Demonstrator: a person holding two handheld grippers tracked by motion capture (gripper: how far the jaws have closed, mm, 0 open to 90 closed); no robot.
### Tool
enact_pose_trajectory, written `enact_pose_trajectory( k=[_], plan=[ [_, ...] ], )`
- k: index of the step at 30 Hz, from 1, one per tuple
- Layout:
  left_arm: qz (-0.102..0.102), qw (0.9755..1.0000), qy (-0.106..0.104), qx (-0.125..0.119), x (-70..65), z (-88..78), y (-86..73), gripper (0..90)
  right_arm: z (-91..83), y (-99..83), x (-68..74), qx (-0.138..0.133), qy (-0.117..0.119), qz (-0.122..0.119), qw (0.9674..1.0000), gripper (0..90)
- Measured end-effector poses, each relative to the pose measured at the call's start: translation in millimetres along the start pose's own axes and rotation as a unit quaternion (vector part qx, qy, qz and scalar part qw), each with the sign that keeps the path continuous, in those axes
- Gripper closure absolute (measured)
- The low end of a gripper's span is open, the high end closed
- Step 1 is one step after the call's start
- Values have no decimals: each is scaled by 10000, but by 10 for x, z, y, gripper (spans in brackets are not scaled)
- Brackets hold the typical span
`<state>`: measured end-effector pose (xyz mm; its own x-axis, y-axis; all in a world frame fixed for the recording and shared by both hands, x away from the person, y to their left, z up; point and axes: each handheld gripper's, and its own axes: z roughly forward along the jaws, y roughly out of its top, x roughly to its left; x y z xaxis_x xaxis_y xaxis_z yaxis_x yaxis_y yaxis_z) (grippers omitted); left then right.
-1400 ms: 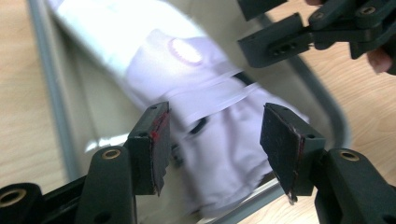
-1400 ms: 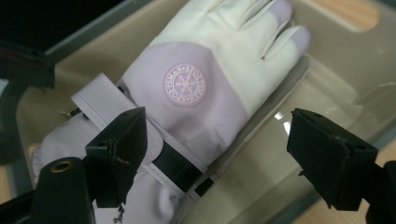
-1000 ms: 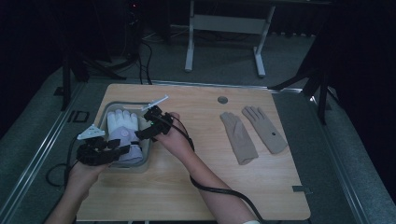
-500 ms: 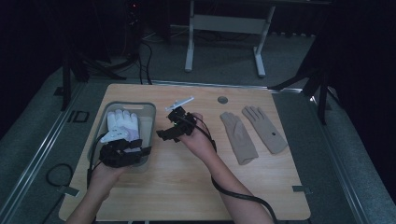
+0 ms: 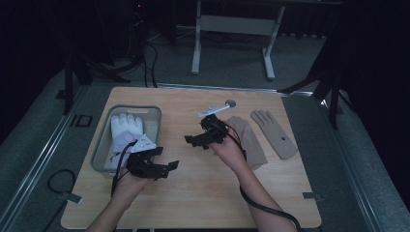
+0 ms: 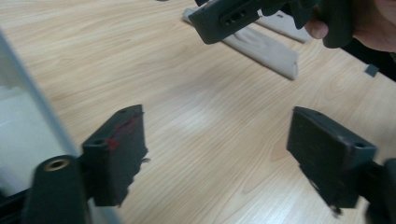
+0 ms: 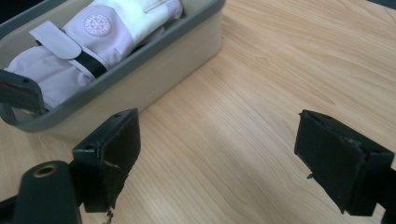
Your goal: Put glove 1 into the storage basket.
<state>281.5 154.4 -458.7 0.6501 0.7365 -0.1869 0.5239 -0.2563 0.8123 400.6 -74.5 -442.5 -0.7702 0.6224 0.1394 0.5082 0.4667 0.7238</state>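
While both hover over the table (image 5: 203, 193):
Left gripper (image 5: 162, 169): jaws just widened, empty.
Right gripper (image 5: 193, 141): jaws wide, empty.
White gloves (image 5: 126, 133): in grey bin (image 5: 153, 112).

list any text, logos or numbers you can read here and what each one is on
"ID": large dark letters on the grey floor mat left of the table.
Round pink emblem on the white glove in the grey bin: lettering too small to read.
Small dark round mark on the far beige glove: too small to read.
No other text.
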Motion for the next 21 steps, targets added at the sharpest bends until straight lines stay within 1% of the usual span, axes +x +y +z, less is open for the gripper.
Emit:
enact_pose_trajectory(
  k=[1,2,4,5,8,10,11,13,14,15,16,17,18,19,20,21],
  plan=[
    [0,10000,0,0,0,0,0,169,-18,-22,-21,-13,-1,17,10000,141],
    [69,9999,36,-104,-45,57,-14,168,-46,-59,-53,-28,-17,54,10000,142],
    [122,9998,3,-183,-77,114,-29,157,-83,-116,-106,-33,-63,69,10000,142],
    [176,9996,-30,-200,-93,143,-36,157,-98,-144,-134,-18,-101,55,9999,142],
    [250,9995,-106,-177,-134,238,-58,150,-134,-226,-204,13,-84,89,9999,143],
    [292,9993,-133,-165,-157,292,-76,148,-157,-287,-241,29,-135,18,9999,143],
    [306,9992,-185,-200,-166,317,-88,147,-164,-306,-253,28,-144,24,9999,143],
    [307,9991,-202,-231,-177,345,-102,148,-184,-363,-282,-7,-164,68,9998,141],
    [365,9986,-217,-305,-189,402,-138,148,-191,-391,-293,-32,-225,115,9997,141],
    [391,9986,-218,-291,-194,436,-157,148,-198,-420,-305,-52,-283,162,9995,139],
    [435,9985,-190,-259,-195,461,-173,148,-204,-449,-324,-84,-243,237,9994,136],
    [491,9983,-192,-256,-197,502,-205,148,-209,-473,-343,-101,-178,258,9995,128],
    [491,9983,-192,-256,-197,502,-205,148,-209,-473,-343,-101,-178,258,9995,128],
    [506,9983,-176,-219,-198,556,-252,148,-220,-513,-368,-129,-171,244,9995,123],
    [527,9981,-190,-245,-197,572,-276,148,-223,-587,-407,-126,-354,189,9991,124],
    [538,9981,-188,-232,-198,590,-297,148,-225,-628,-425,-101,-420,147,9990,124]
  ],
)
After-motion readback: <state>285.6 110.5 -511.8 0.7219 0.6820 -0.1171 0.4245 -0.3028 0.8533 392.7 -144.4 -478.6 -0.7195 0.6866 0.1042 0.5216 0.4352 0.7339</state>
